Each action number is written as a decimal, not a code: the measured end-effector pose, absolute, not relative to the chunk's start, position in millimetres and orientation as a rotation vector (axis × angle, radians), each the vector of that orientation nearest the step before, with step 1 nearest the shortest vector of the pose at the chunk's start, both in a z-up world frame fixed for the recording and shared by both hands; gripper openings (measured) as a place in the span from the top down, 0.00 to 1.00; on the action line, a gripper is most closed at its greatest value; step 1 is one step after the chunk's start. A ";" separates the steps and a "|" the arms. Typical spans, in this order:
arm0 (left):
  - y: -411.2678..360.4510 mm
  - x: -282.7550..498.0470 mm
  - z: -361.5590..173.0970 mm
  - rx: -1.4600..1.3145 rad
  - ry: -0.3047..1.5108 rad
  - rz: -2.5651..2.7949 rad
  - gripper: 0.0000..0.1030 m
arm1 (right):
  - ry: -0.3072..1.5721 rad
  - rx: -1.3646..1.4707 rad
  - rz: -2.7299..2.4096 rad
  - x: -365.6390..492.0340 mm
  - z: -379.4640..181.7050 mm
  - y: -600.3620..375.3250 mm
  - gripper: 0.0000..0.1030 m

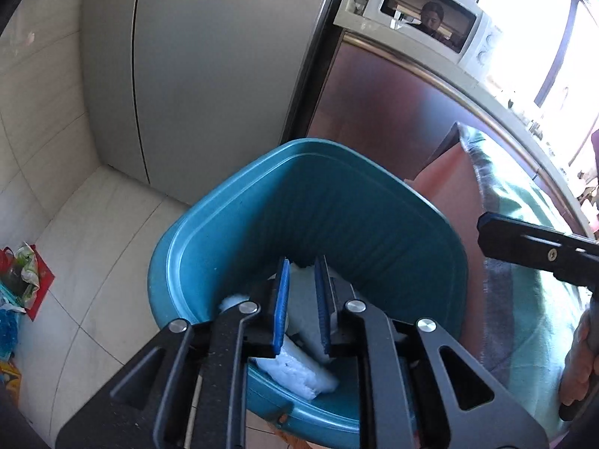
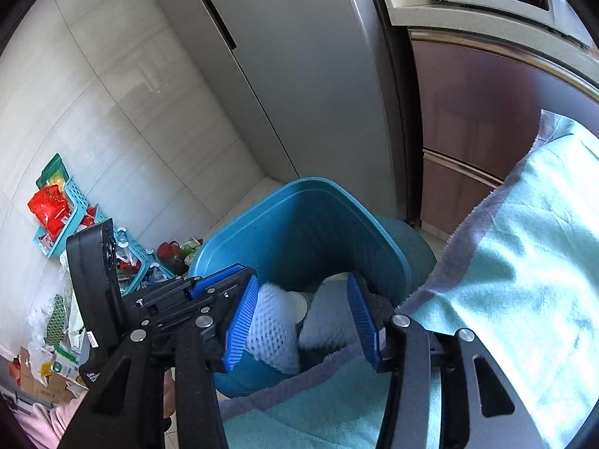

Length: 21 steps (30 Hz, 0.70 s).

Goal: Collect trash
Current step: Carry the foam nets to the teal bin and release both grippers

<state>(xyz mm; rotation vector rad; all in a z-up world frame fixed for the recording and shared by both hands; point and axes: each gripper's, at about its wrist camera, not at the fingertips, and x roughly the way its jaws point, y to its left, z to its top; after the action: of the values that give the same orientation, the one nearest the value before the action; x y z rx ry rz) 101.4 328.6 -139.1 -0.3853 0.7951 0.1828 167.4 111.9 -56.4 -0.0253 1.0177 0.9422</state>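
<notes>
Trash bin (image 1: 224, 224) holds white foam netting (image 2: 275, 331); both grippers' fingers spread, grasping nothing.

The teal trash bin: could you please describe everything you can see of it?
The teal trash bin looks like smooth plastic, with a rounded-rectangular mouth, a rolled rim and faintly ribbed inner walls. It is open, with no lid in view, and appears tilted in both views. It stands on the pale tiled floor in front of the grey refrigerator, beside a light green towel. Inside lie white foam netting and a white cup. The left tongs reach over its mouth.
</notes>
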 end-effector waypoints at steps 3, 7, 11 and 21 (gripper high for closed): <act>326.6 98.5 -133.4 -0.386 0.778 0.183 0.80 | 1.004 -0.022 0.947 164.8 -54.0 104.3 0.54; 319.1 92.0 -118.0 -0.379 0.742 0.161 0.78 | 0.966 -0.022 0.957 156.4 -47.0 85.7 0.53; 300.7 86.0 -93.9 -0.356 0.688 0.103 0.67 | 0.924 -0.008 0.954 144.7 -38.1 56.9 0.53; 206.2 89.3 -52.0 -0.251 0.632 -0.168 0.58 | 0.842 0.083 0.827 121.9 -25.1 -43.0 0.52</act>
<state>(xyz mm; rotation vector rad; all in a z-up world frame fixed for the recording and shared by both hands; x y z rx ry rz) 89.3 206.2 -52.0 -0.2511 0.6322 -0.1680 121.9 -43.0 -25.1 0.0830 0.8418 0.8269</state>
